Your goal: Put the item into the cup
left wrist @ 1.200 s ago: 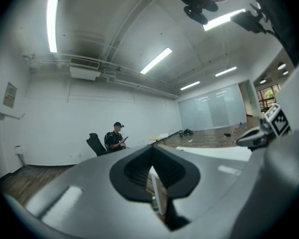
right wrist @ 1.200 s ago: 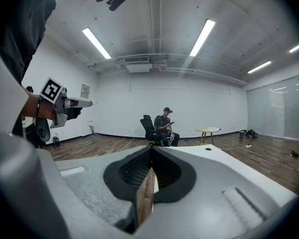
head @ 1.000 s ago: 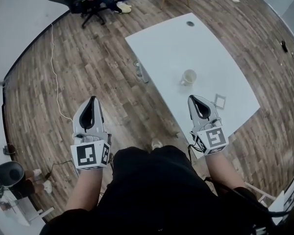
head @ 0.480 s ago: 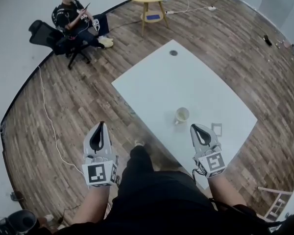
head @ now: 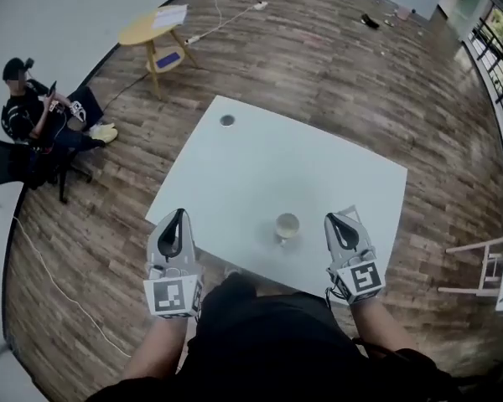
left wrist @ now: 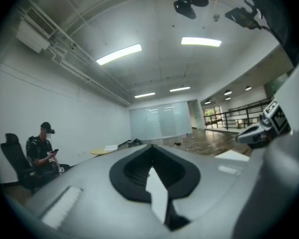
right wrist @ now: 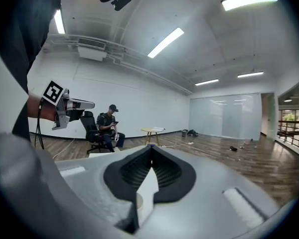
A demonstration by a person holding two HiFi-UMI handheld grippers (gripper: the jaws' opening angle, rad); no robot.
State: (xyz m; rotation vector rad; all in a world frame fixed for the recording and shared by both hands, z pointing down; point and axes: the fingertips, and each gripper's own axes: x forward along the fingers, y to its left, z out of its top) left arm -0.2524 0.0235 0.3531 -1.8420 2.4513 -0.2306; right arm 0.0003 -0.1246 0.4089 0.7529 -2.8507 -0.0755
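Swung round to face the table (head: 260, 157); the cup (head: 287, 226), earlier off to the right, now sits lower centre between my left claw (head: 178, 216) and right claw (head: 330, 218). Both claws pinched shut, holding nothing. Item not clearly visible, perhaps hidden behind the right claw's tip, so the pick-up is still to come.

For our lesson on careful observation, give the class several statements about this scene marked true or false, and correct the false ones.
1. In the head view the cup stands on the white table, between the left gripper and the right gripper. True.
2. The right gripper grips the cup. False: its jaws are together with nothing between them, and the cup stands free.
3. A person sits near the wall, away from the white table. True.
4. The left gripper's jaws are wide apart. False: they are together and empty.
5. The yellow round table stands on the white table. False: it stands on the wooden floor.
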